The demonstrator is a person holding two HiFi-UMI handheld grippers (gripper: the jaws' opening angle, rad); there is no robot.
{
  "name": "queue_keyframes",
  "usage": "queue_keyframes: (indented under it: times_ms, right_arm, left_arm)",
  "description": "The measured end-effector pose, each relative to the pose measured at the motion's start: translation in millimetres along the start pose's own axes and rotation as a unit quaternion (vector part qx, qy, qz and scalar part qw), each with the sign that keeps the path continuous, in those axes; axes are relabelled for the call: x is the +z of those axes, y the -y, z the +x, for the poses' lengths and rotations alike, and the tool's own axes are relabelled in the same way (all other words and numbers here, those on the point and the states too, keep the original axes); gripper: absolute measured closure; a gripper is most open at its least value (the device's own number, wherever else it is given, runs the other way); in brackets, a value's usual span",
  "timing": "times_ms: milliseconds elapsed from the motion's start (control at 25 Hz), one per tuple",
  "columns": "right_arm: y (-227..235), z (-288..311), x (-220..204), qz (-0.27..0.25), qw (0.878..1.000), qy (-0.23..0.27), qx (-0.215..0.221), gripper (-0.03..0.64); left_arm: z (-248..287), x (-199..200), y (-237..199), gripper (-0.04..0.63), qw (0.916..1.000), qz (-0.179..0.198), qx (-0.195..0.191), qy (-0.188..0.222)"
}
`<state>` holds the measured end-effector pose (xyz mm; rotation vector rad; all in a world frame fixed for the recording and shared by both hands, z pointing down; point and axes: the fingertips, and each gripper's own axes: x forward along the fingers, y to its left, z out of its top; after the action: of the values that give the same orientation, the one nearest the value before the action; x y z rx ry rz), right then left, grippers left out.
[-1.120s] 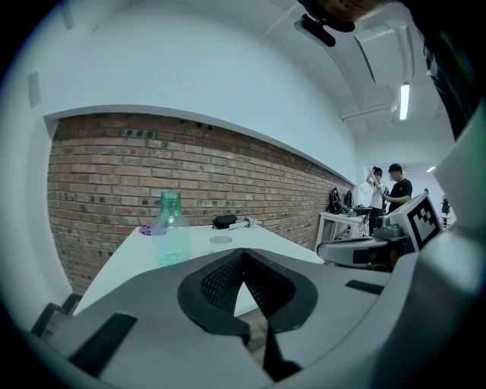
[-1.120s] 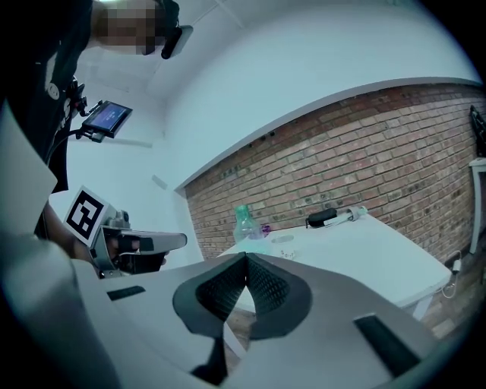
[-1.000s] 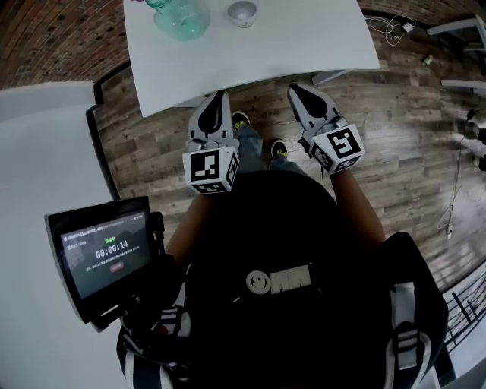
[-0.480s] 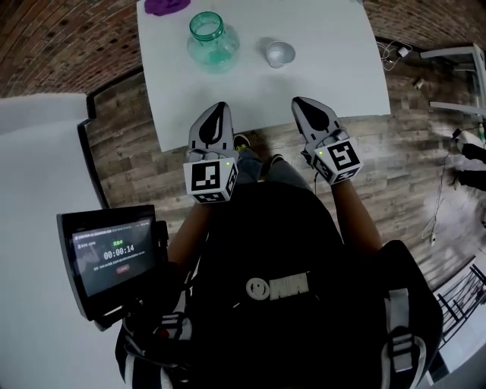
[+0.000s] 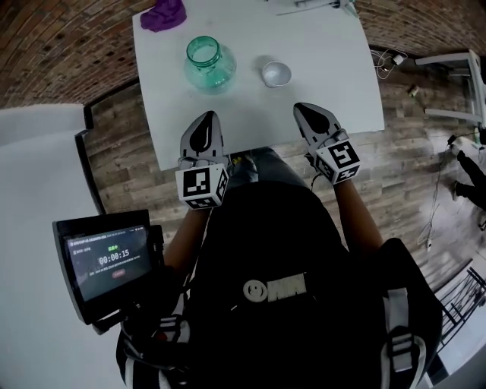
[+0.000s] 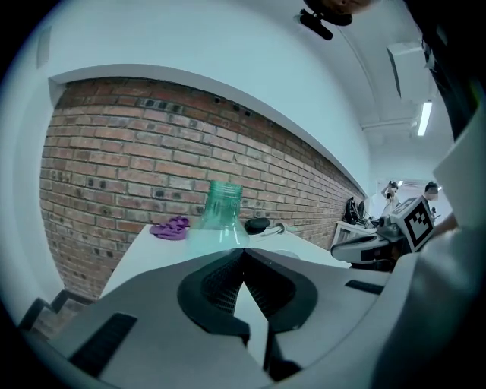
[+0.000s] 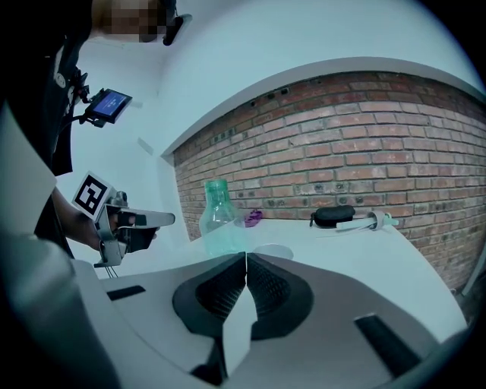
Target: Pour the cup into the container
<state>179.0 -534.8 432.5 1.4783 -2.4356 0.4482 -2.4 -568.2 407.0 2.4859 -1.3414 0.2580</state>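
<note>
**Green container (image 5: 209, 64) and cup (image 5: 276, 74) standing untouched: pouring not yet begun**

Both items are standing upright on the white worktop (image 5: 334, 76), near each other but apart, with the cup at 3 o'clock of the container. A purple cloth (image 5: 164, 15) is lying at 11 o'clock of the container, by the far edge.

The left tongs (image 5: 204, 118) are hovering over the near edge at 6 o'clock of the container. The right tongs (image 5: 302, 109) are hovering at 5 o'clock of the cup. Both pairs are holding their jaws closed tip to tip, with nothing between them.

No step of the task is showing as done: the cup is not being gripped, lifted or tilted. By this reading, the whole sequence is waiting: opening the jaws, gripping the cup, carrying it over the container mouth and tipping it. What the cup is holding cannot be told.
</note>
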Motion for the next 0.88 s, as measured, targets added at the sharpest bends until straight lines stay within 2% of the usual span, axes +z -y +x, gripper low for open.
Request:
queue_keyframes:
  times_ms: [240,280,440,600,760,880]
  right_arm:
    - [25.6,23.0,-2.2,-0.009,0.998,-0.014,0.057,0.609]
    - [29.8,25.9,-4.9,-0.016,0.997,-0.021,0.068,0.591]
    - [48.0,44.4,-18.0,-0.055,0.990,-0.054,0.122,0.412]
    - [54.3,71.3,-35.0,-0.104,0.976,-0.081,0.176,0.319]
    - [50.6,94.2,-45.2,-0.149,0.960,-0.091,0.219,0.308]
    - [49.7,109.6,-45.9,-0.155,0.955,-0.090,0.236,0.308]
  left_arm:
    - [23.6,11.8,-18.6,0.598,0.9991,-0.003,0.042,-0.004]
    - [27.7,13.2,-20.3,0.598,0.9988,-0.002,0.048,-0.004]
    - [46.8,17.7,-29.8,0.598,0.9972,-0.006,0.074,-0.007]
    - [54.6,22.0,-43.2,0.598,0.9942,-0.008,0.107,-0.007]
    - [50.1,21.7,-46.1,0.598,0.9922,-0.002,0.124,-0.011]
    - [47.4,22.4,-48.6,0.598,0.9911,0.004,0.132,-0.016]
